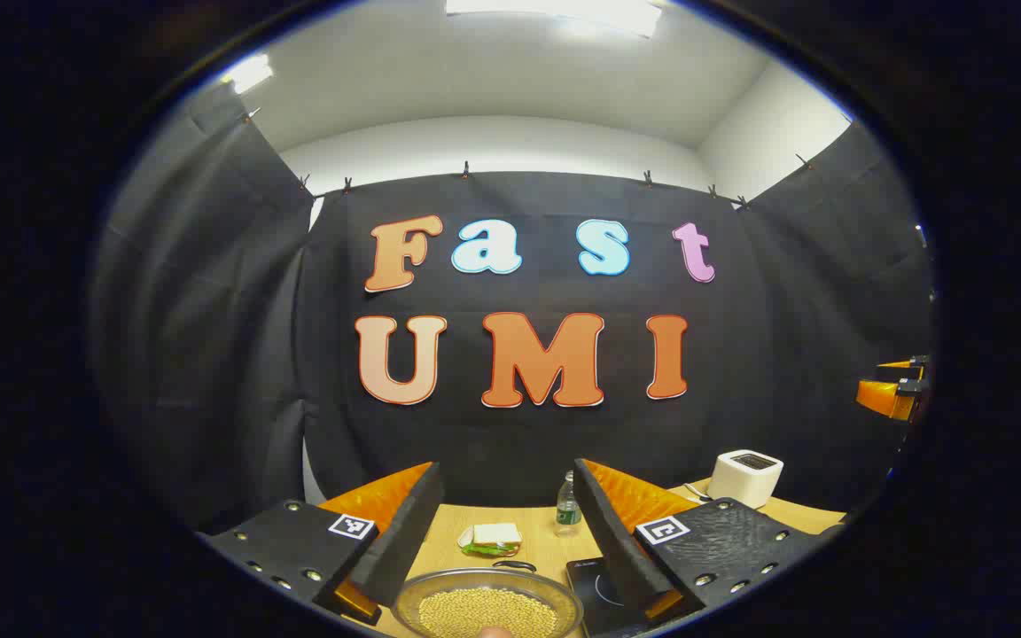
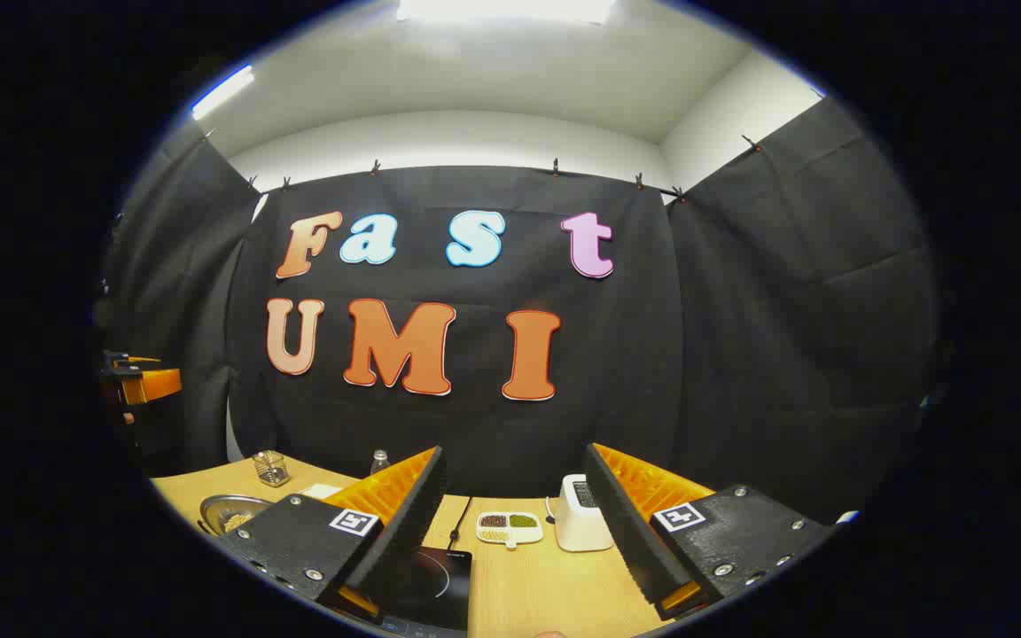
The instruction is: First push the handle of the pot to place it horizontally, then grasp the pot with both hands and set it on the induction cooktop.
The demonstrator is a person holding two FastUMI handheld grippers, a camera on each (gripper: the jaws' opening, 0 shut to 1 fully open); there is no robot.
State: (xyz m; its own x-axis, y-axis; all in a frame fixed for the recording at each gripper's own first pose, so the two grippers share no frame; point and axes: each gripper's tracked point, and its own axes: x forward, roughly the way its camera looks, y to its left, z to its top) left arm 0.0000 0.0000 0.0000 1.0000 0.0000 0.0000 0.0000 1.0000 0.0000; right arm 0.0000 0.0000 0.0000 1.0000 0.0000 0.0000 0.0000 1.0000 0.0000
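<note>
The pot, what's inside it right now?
In the left gripper view the pot holds a heap of small yellowish beans or grains under a clear lid. Whatever lies beneath that top layer is covered.

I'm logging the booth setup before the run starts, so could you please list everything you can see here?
pot: 1, metal, filled with yellow beans, near table edge
induction cooktop: 1, black, right of the pot
toaster: 1, white, back right
sandwich: 1, on the table behind the pot
bottle: 1, clear, green label, at the back
divided dish: 1, white, holding beans
wire basket: 1, back left
table: 1, light wood
left tool: 1, open
right tool: 1, open
</note>
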